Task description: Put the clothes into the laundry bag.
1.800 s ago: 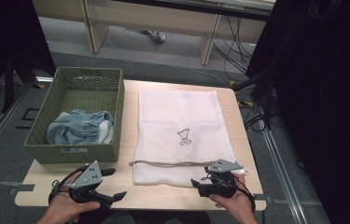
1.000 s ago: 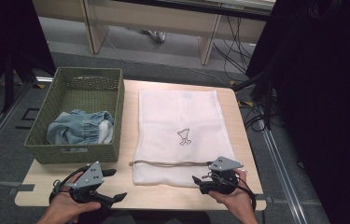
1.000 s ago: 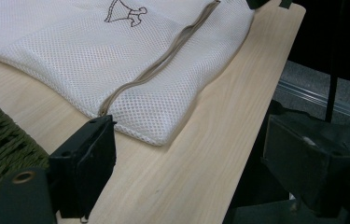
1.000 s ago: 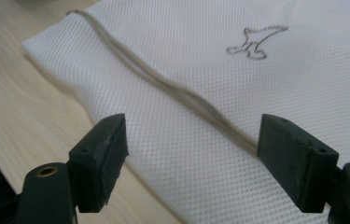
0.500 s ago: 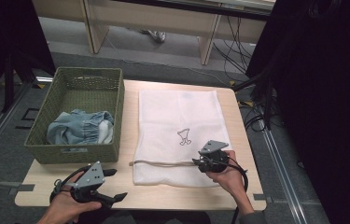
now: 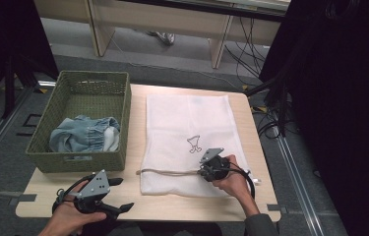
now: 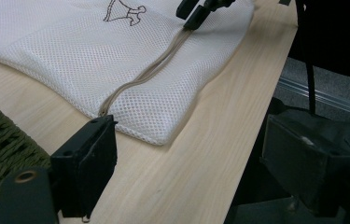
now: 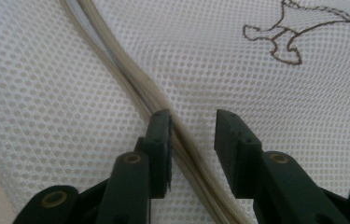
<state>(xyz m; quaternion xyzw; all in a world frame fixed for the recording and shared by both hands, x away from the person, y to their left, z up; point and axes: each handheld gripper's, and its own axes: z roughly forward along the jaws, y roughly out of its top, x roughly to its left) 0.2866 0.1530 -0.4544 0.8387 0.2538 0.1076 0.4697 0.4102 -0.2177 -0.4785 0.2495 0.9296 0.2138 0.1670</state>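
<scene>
While parted, hand-held gripper [image 8: 191, 126] astride zipper [image 8: 130, 79].

Lab or studio recording space, pale wooden desk [image 6: 251, 128] on grey carpet floor [image 6: 300, 162], black curtains [image 6: 339, 98] to the right and left, loose black cables [image 6: 243, 54] trailing across the floor, metal floor rail [image 6: 290, 162], wooden bench legs [image 6: 219, 46] behind

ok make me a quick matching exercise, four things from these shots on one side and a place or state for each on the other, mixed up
Things:
1. denim garment
2. mesh laundry bag
3. right gripper
4. left gripper

Places or states:
A. open, near the table's front edge
B. lying in the green basket
C. spread flat on the table
D. jaws open either side of the beige zipper

Pairs: 1-B, 2-C, 3-D, 4-A
</scene>
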